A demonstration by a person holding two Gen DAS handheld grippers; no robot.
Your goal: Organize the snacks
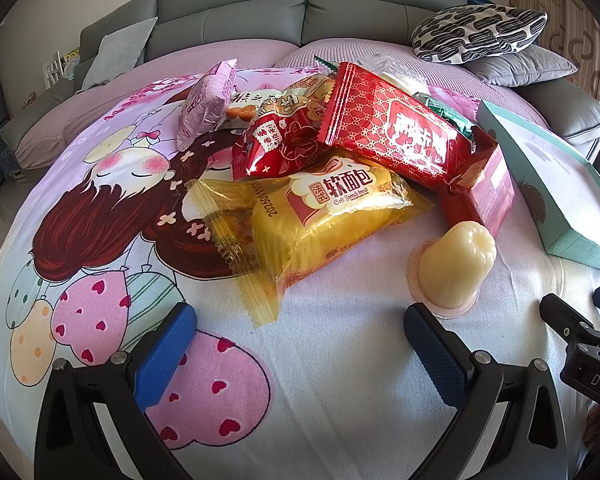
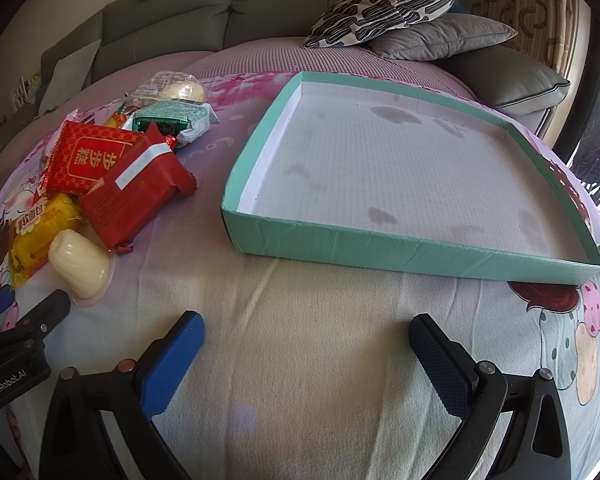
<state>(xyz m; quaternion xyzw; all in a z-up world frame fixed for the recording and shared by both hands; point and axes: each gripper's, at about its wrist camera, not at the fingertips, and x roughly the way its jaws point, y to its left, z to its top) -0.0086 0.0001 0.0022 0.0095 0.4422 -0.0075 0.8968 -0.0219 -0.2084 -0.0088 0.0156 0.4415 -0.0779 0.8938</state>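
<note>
A pile of snack packets lies on a cartoon-print sheet: a yellow bread packet [image 1: 332, 216], a large red packet [image 1: 396, 128], a smaller red packet [image 1: 280, 148], a pink packet [image 1: 204, 104] and a pale jelly cup [image 1: 456, 260] on its side. My left gripper [image 1: 300, 344] is open and empty, just short of the yellow packet and the jelly cup. The pile also shows in the right wrist view, with the jelly cup [image 2: 80, 264] and a red packet [image 2: 136, 196]. A shallow teal box [image 2: 380, 252], empty, lies to the right. My right gripper [image 2: 306, 354] is open and empty before it.
A grey sofa [image 1: 300, 12] runs along the back. A black-and-white patterned cushion [image 2: 384, 0] and a grey cushion [image 2: 444, 36] lie behind the box. The teal box edge [image 1: 580, 240] sits right of the pile. The other gripper's body [image 1: 588, 356] shows at the right.
</note>
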